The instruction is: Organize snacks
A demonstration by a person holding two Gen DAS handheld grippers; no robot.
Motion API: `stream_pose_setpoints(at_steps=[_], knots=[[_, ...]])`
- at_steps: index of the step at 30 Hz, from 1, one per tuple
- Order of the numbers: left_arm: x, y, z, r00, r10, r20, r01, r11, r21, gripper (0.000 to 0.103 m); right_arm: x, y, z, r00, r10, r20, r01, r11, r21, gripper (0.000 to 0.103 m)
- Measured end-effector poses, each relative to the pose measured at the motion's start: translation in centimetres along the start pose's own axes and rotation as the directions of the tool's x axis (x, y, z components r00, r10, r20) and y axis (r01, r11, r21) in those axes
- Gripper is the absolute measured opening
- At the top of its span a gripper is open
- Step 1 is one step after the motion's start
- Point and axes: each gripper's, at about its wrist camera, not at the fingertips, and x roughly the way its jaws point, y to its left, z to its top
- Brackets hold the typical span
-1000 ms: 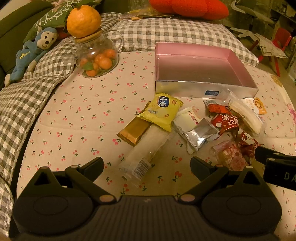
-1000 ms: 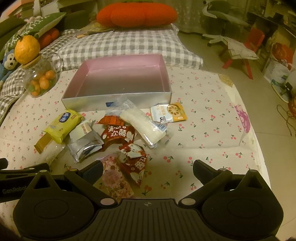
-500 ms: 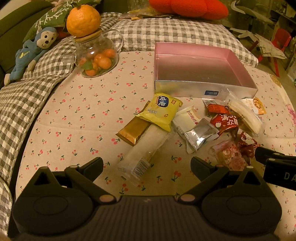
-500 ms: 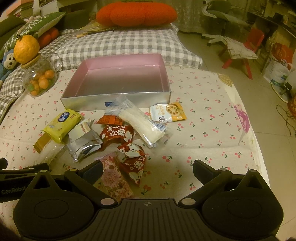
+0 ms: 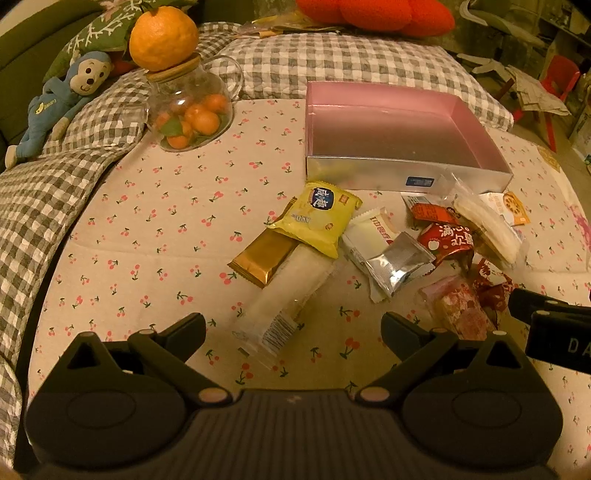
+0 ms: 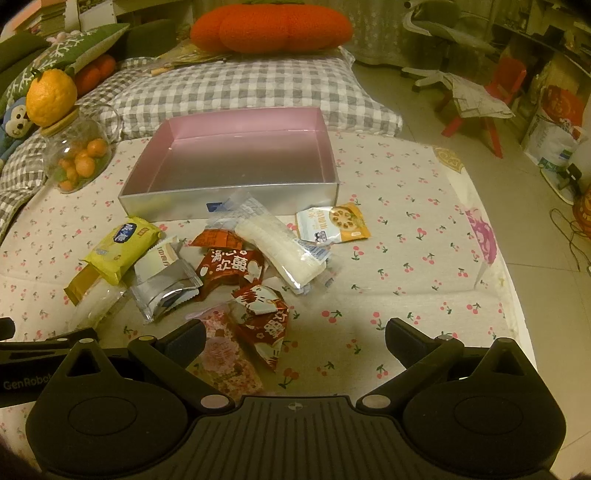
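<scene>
Looking at that pile of snacks, I'd guess none of it weighs much, all crinkly plastic wrap that'll slide and crumple if you pinch it wrong. The long clear packet (image 5: 284, 291) nearest the left gripper (image 5: 291, 325) looks soft and floppy, so I'd take it across the middle rather than by the sealed end. It lies pointing roughly from 1 o'clock to 7 o'clock in the left view, with a gold bar (image 5: 262, 256) tucked beside it and a yellow packet (image 5: 317, 218) overlapping both at their far ends. The silver pouch (image 5: 397, 264) looks slick and puffy, probably the one most likely to squirt out of a grip.

Over at 3 o'clock from those sit the red wrappers (image 6: 231, 266), another clear packet of white wafers (image 6: 280, 251), a pink one (image 6: 225, 360) partly under the right gripper (image 6: 295, 336), and a small orange-and-white sachet (image 6: 334, 223) off at 2 o'clock.

Both tongs are spread wide with nothing in them, hovering over the cherry-print cloth (image 5: 147, 236).

The pink tray (image 6: 236, 192) sits bare at 12 o'clock, just beyond the pile, presumably where it all goes. Farther out at 10 o'clock there's a glass jar (image 5: 188, 110) of little oranges with a big orange (image 5: 162, 33) on top, and a blue monkey toy (image 5: 62, 107).
</scene>
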Motion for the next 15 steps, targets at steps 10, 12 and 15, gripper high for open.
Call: stream_pose_setpoints(at_steps=[10,12,15], knots=[[0.1,0.08,-0.03,1.0,-0.006,-0.006,0.006,1.0,0.0,0.101,-0.03,-0.06,0.01,1.0,-0.003,0.0,0.003,1.0,-0.002,0.103],[0.13,0.1,-0.04,1.0,-0.006,-0.007,0.006,1.0,0.0,0.102,-0.02,-0.04,0.0,1.0,-0.003,0.001,0.004,1.0,-0.002,0.103],[0.12,0.13,-0.04,1.0,-0.007,-0.007,0.007,1.0,0.0,0.102,0.0,-0.06,0.02,1.0,-0.003,0.0,0.003,1.0,-0.003,0.103]])
